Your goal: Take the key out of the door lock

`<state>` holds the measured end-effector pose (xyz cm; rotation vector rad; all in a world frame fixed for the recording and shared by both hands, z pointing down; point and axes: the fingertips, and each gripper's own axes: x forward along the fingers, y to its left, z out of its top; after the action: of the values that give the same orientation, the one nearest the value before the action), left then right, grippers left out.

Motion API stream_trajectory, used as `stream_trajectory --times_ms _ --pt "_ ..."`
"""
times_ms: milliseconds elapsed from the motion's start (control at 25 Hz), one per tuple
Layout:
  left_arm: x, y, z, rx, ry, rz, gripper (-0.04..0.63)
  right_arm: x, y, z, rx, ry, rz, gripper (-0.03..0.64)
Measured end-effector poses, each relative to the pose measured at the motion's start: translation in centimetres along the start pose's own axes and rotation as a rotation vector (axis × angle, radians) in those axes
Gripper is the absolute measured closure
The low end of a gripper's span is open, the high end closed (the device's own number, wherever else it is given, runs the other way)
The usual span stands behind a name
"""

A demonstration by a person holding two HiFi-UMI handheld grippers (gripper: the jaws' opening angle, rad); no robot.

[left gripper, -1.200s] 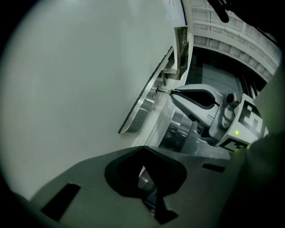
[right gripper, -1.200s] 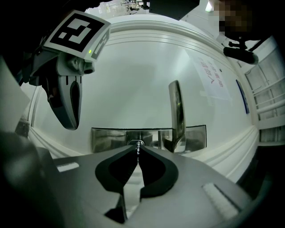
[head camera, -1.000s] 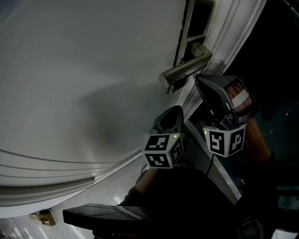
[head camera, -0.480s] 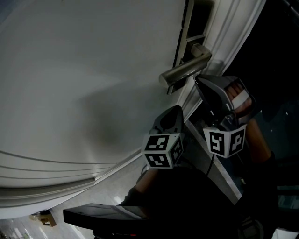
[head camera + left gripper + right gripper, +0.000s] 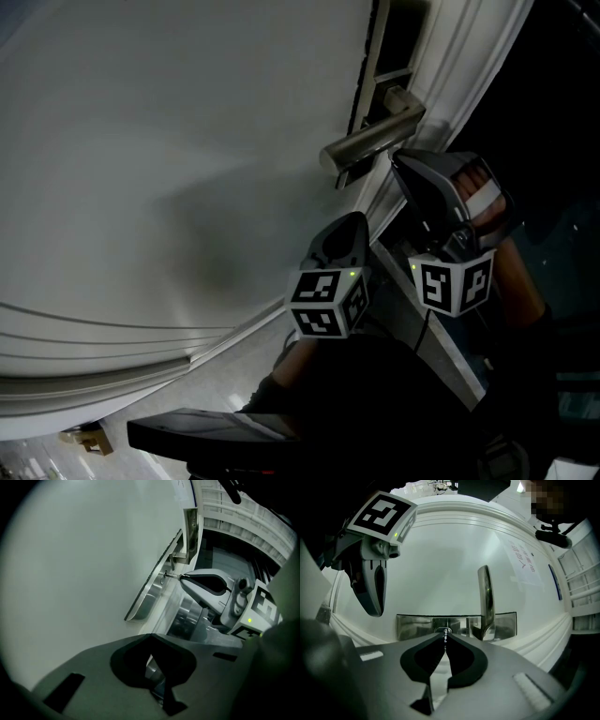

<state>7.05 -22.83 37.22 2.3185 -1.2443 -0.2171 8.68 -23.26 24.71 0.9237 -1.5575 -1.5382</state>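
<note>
Door [image 5: 187,141]: one, white, edges cut off | lock plate [image 5: 454,625]: one | handle [image 5: 486,599]: one, 1 o'clock of key | right tongs [image 5: 445,638]: clamped on one key [image 5: 446,632], seated in lock plate, mostly hidden | left tongs [image 5: 151,639]: together, empty, 8 o'clock of right tongs

Dim, greenish light. The plain white door [image 5: 169,122] carries a soft grey shadow mid-panel; the head view's right side sinks into black. Both gripper views curve and darken at their edges.
</note>
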Motion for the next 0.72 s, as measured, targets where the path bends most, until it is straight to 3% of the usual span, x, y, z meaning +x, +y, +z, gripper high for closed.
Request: stream_trajectory --times_ms 720 --pt "0.12 -0.14 -0.17 -0.004 0.000 -0.002 0.595 -0.23 0.13 -0.09 -0.004 -0.002 0.003 0.604"
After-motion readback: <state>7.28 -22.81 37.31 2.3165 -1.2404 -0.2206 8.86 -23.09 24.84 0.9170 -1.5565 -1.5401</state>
